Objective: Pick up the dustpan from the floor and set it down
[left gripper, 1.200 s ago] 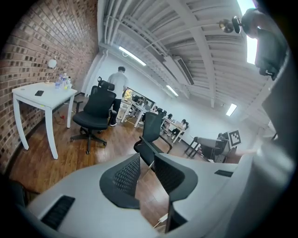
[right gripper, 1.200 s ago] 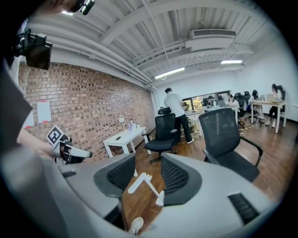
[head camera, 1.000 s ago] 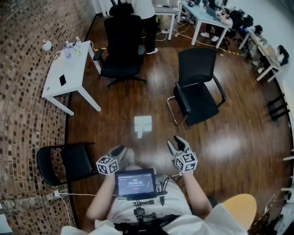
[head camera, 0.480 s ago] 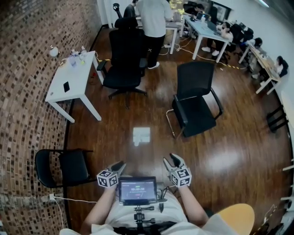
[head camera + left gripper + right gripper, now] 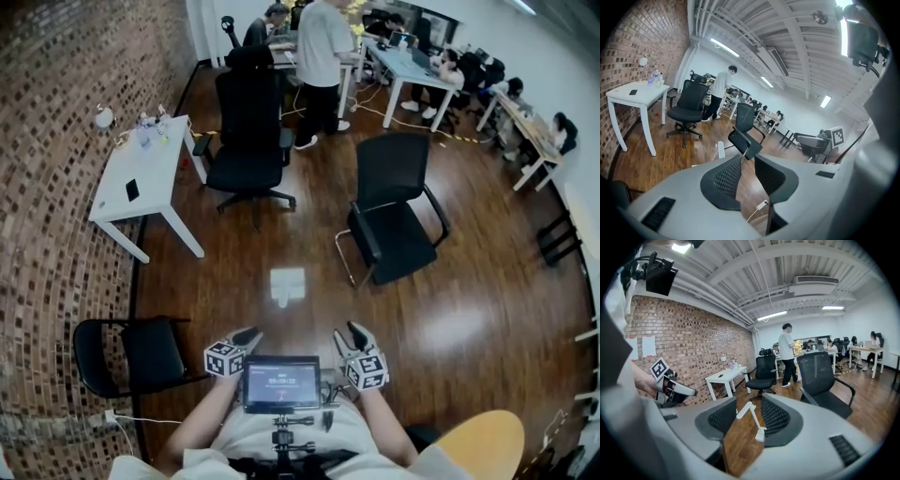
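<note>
The white dustpan (image 5: 287, 284) lies on the dark wooden floor in front of me, its handle pointing toward me. Both grippers hang near my chest, well short of it. My left gripper (image 5: 246, 336) is open and empty; in the left gripper view (image 5: 747, 161) the dustpan (image 5: 720, 150) shows small, left of the jaws. My right gripper (image 5: 353, 333) is open, its jaws closing slightly with nothing held. In the right gripper view (image 5: 749, 414) the dustpan (image 5: 752, 416) appears far off through the gap, its handle raised.
A black visitor chair (image 5: 394, 211) stands right of the dustpan and a black office chair (image 5: 248, 131) behind it. A white table (image 5: 141, 164) is along the brick wall, and another black chair (image 5: 131, 352) at my left. A person (image 5: 319, 56) stands at the far desks.
The dustpan now looks smaller and farther ahead in the head view. Both grippers have drawn back toward my body and lower in the picture. Both stay open and empty.
</note>
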`<state>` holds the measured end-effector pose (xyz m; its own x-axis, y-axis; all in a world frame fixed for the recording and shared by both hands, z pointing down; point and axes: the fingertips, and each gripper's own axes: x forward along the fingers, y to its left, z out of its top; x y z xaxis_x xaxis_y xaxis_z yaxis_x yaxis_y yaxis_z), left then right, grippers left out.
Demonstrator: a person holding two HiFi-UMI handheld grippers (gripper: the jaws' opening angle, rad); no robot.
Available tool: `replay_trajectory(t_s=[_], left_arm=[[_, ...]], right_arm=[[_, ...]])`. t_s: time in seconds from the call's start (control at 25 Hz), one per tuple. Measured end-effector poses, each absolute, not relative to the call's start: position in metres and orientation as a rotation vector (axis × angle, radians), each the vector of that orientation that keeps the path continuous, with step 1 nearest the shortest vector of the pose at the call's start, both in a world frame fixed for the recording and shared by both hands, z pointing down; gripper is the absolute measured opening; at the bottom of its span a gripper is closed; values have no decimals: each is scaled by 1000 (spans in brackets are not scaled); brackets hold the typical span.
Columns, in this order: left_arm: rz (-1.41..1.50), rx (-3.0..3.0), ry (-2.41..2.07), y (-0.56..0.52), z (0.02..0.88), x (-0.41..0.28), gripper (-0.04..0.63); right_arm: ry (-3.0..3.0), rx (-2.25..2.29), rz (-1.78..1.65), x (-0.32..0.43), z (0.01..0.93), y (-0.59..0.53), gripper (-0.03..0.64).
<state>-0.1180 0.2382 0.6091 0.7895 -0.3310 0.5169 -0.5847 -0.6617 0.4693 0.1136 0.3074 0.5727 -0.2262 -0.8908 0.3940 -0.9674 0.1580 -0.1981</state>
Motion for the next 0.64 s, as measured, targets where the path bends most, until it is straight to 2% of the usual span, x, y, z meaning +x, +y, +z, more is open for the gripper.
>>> replay_trajectory(t_s=[0.36,0.64], left_arm=[[571,2312,-602,243,622,-140,80],[531,2297,-584,229,617,-137,80]], right_arm=[[-2325,1789,610,64,564,283,193],[-2329,1783,592,56,560,279,193]])
